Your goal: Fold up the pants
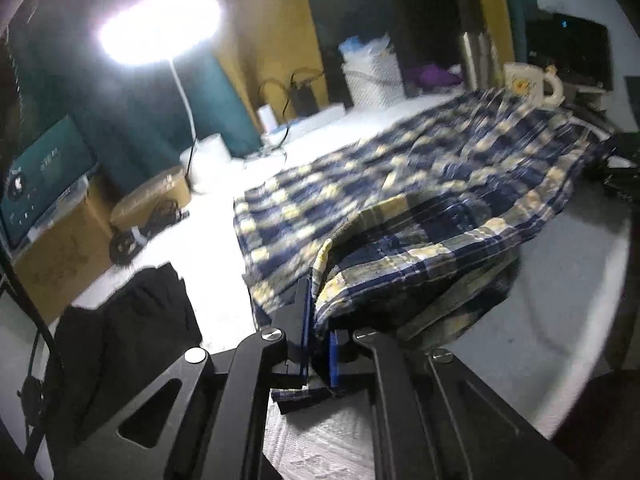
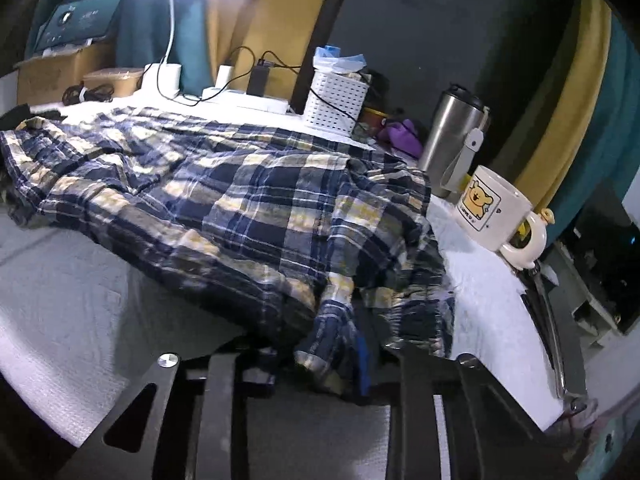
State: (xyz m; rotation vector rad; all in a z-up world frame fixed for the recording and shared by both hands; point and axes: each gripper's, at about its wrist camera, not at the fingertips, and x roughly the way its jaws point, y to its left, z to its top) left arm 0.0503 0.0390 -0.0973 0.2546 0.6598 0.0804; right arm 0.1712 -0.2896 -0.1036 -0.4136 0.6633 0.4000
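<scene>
Crumpled blue-and-yellow plaid pants lie across the white textured table cover. The left gripper pinches their hem at 6 o'clock; the right gripper clamps bunched fabric. A glossy bear-printed mug stands at 3 o'clock.

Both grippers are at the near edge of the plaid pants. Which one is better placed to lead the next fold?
Left, probably. The left gripper is shut on the plaid pants with the edge lifted. At the right gripper cloth drapes over the fingers, hiding the grip, and the mug stands close.
</scene>
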